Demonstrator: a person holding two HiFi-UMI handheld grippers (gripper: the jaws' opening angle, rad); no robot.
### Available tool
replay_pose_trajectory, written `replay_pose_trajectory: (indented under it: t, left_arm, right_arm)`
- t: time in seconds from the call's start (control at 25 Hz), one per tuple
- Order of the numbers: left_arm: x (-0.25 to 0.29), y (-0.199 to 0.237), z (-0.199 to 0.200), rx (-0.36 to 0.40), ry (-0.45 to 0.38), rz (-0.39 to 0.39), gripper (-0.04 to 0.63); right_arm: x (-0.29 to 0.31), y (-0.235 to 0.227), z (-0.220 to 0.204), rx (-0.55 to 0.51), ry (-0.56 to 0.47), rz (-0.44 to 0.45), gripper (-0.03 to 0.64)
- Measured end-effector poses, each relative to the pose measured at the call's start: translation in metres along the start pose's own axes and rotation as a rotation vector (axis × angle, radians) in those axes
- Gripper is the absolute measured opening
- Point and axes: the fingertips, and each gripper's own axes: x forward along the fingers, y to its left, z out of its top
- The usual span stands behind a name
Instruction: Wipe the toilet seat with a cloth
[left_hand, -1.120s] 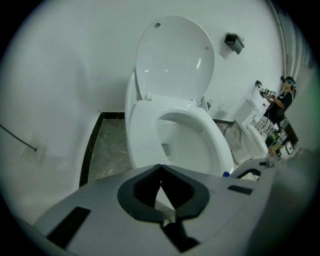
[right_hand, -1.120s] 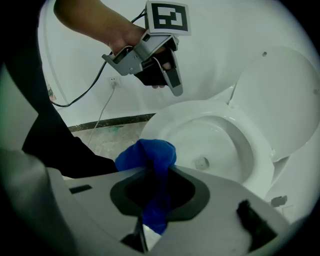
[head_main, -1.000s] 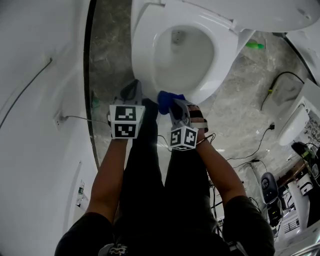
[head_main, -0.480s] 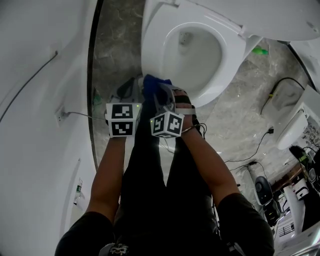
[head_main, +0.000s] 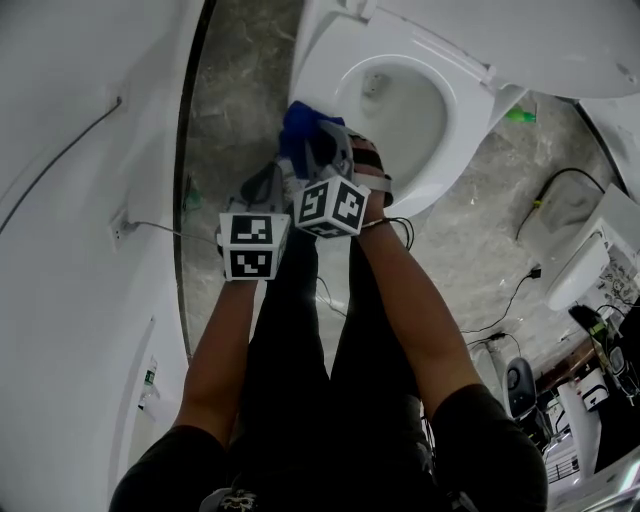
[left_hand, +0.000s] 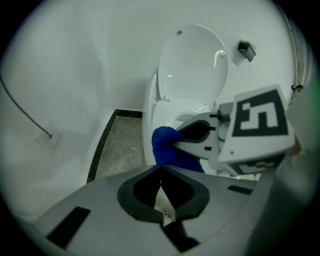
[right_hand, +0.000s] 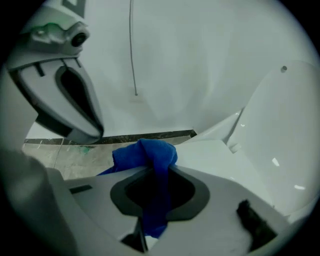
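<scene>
The white toilet seat (head_main: 322, 72) rings the open bowl at the top of the head view, with the lid (left_hand: 192, 65) raised behind it. My right gripper (head_main: 312, 150) is shut on a blue cloth (head_main: 304, 122), which sits at the seat's near-left edge. In the right gripper view the cloth (right_hand: 149, 156) bunches out of the jaws, with the seat (right_hand: 220, 150) just beyond. My left gripper (head_main: 268, 186) hangs beside it over the floor, shut and empty. In its own view, the left gripper (left_hand: 161, 181) has the cloth (left_hand: 167, 147) and the right gripper (left_hand: 212, 137) ahead.
A white wall (head_main: 80, 150) with a thin cable and a socket (head_main: 118, 234) runs close along the left. The grey stone floor (head_main: 235, 100) lies between wall and toilet. A green bottle (head_main: 512, 115) and cables (head_main: 540, 205) lie on the right. The person's legs stand below the grippers.
My right gripper has carried the blue cloth from the seat's front edge round to its left side, up and left in the head view. The left gripper has hardly moved.
</scene>
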Motion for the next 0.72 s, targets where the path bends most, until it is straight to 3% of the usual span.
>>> replay_pose_trajectory:
  t: [0.72]
  left_arm:
    - [0.01,-0.031,0.016,0.044,-0.015,-0.03,0.01]
  right_arm:
    - [0.032,-0.117,0.011,0.19,-0.036,-0.152,0.057]
